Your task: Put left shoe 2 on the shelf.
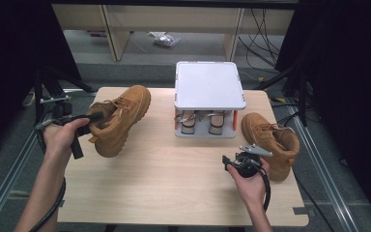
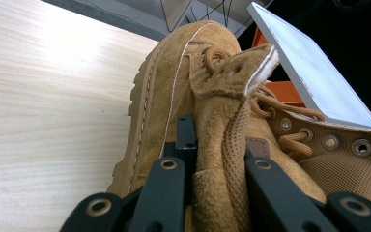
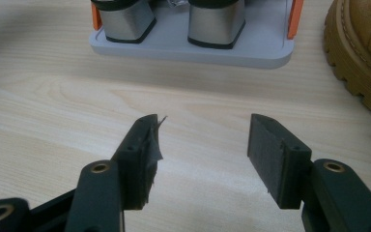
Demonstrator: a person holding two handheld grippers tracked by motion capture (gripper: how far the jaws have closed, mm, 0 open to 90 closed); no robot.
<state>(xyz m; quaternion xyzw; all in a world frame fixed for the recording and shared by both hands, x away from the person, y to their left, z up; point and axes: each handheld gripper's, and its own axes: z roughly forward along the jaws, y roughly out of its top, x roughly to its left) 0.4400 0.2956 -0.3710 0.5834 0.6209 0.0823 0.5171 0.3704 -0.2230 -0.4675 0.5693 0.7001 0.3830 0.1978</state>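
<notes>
- Boot (image 1: 121, 118) in your left gripper (image 1: 88, 121): it is tan, tilted up at the left side of the table (image 1: 174, 193), toe pointing away from you.
- Your white two-level rack (image 1: 210, 86) stands at the far middle of the table, with two metal-sided blocks (image 3: 125, 21) on its lower shelf.
- Your second boot (image 1: 273, 142) lies at the right edge, just beside your right hand (image 1: 251, 186).
- Your left jaws are pinching the boot's heel collar (image 2: 220, 159), one inside, one outside.
- Your right gripper (image 3: 200, 154) hangs over bare wood near the rack, its jaws spread apart with nothing between them.
</notes>
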